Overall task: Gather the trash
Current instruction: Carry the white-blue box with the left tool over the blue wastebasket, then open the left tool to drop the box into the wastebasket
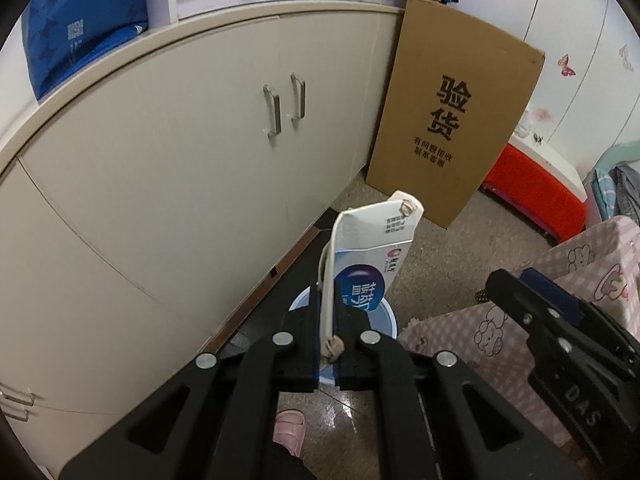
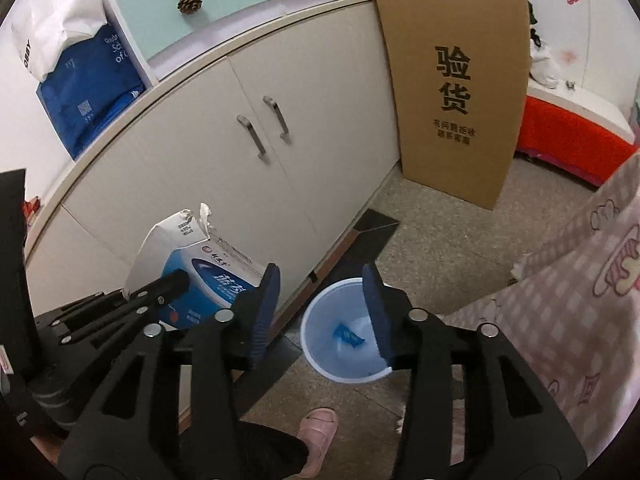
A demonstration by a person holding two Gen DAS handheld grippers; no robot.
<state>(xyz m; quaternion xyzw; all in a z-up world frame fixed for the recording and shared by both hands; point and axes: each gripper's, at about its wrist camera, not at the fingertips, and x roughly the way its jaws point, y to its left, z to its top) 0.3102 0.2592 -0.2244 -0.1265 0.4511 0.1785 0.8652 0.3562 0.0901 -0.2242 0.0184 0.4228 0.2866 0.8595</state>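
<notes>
My left gripper (image 1: 329, 300) is shut on the edge of a flattened white and blue carton (image 1: 368, 248), which stands up out of the jaws. Right below it on the floor is a pale blue waste bin (image 1: 386, 320). In the right wrist view the bin (image 2: 310, 344) lies just beyond my right gripper (image 2: 321, 268), which is open with nothing between its blue pads (image 2: 264, 316). A small blue wrapper (image 2: 347, 335) lies inside the bin. The carton (image 2: 192, 268) and left gripper (image 2: 168, 286) hang to the bin's left. The right gripper (image 1: 516, 286) also shows at the left view's right edge.
A cream cabinet (image 2: 304, 128) with two metal handles runs along the left, close behind the bin. A tall cardboard sheet (image 2: 456, 88) leans at its far end. A pink checked cloth (image 2: 568, 288) hangs at the right. A person's foot in a pink slipper (image 2: 318, 428) stands in front of the bin.
</notes>
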